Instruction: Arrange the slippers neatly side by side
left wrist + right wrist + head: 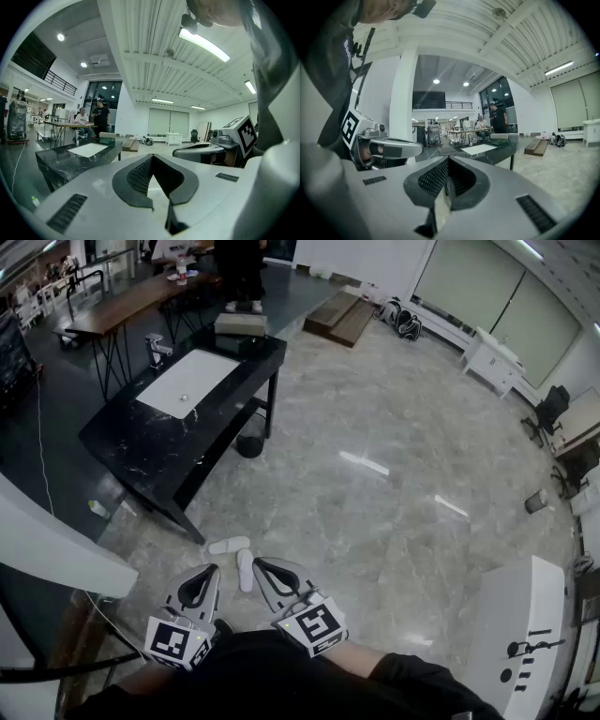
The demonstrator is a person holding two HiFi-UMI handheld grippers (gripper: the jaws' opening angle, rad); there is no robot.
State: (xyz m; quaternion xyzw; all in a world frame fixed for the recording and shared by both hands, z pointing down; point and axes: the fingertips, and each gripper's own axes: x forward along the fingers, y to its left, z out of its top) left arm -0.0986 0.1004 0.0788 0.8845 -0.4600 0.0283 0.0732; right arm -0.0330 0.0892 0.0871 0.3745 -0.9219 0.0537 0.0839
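Observation:
Two white slippers lie on the marble floor just ahead of me in the head view. One slipper (pixel 229 545) lies crosswise, and the other slipper (pixel 246 570) lies lengthwise beside it, so they form an L. My left gripper (pixel 208 570) is held close to my body, left of the slippers, jaws shut on nothing. My right gripper (pixel 260 564) hovers beside the lengthwise slipper, also shut and empty. Both gripper views look level across the room, so neither shows the slippers. The left gripper (pixel 151 157) sees the right one beside it, and the right gripper (pixel 447 160) sees the left.
A black table (pixel 131 442) with a white inset basin (pixel 187 382) stands ahead on the left, a dark round object (pixel 249 444) beneath it. A white curved unit (pixel 56 554) is at my left, a white cabinet (pixel 525 634) at my right. People stand near a wooden table (pixel 141 298) far back.

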